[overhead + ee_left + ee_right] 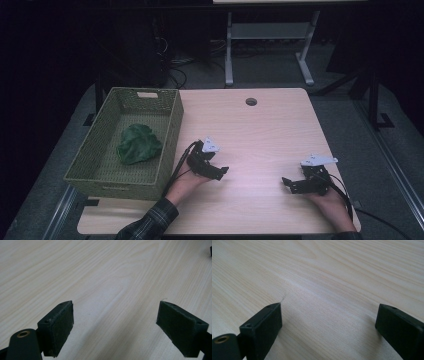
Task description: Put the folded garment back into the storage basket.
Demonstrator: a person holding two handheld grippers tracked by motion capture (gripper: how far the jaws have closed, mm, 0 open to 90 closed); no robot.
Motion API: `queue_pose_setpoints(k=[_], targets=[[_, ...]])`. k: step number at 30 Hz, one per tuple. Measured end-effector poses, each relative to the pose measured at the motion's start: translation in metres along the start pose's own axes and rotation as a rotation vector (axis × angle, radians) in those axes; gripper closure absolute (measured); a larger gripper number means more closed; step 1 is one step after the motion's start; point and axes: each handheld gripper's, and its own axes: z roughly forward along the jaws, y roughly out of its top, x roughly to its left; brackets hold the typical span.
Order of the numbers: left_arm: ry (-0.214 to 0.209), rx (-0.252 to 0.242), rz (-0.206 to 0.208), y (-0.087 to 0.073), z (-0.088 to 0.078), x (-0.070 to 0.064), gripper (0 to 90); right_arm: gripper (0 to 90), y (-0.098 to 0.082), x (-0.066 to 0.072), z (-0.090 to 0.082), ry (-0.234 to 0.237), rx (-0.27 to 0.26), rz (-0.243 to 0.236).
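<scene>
Grippers both sit low over my wooden table [260,130], left gripper [216,170] and right gripper [292,184] with jaws wide apart, holding nothing, while the green cloth [138,144] lies in the woven basket [170,130].

A green cloth [138,144], crumpled into a rounded, leaf-like lump, is seen lying inside a woven olive-green basket [170,131], approx. at the middle of its floor. The basket, rectangular w/ open top, is set upright on the desk's [260,135] left edge.
</scene>
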Motion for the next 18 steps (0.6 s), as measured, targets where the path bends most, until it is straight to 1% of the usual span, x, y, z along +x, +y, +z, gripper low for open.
queue_pose_setpoints(k=[4,6,8,12,13,14,15,17,18], targets=[[0.008,0.007,0.008,-0.005,0.007,-0.001,13.0,6.7,0.0,0.0,0.0,0.0,0.0,0.0],[0.009,0.023,0.013,-0.007,0.01,-0.002,12.7,6.7,0.0,0.0,0.0,0.0,0.0,0.0],[0.01,0.024,0.015,-0.009,0.013,-0.003,12.7,6.7,0.0,0.0,0.0,0.0,0.0,0.0],[0.015,0.035,0.033,-0.014,0.019,-0.005,12.7,6.7,0.0,0.0,0.0,0.0,0.0,0.0],[0.006,0.027,0.03,-0.015,0.019,-0.005,12.5,6.7,0.0,0.0,0.0,0.0,0.0,0.0],[0.003,0.015,0.021,-0.016,0.02,-0.006,12.5,6.7,0.0,0.0,0.0,0.0,0.0,0.0],[0.003,0.007,0.02,-0.017,0.02,-0.006,12.6,6.7,0.0,0.0,0.0,0.0,0.0,0.001],[-0.003,-0.011,0.031,-0.019,0.02,-0.006,12.5,6.7,0.0,0.0,0.0,0.0,0.0,0.001],[-0.012,-0.019,0.028,-0.021,0.02,-0.005,12.5,6.7,0.0,0.0,0.0,0.0,0.0,0.0]])
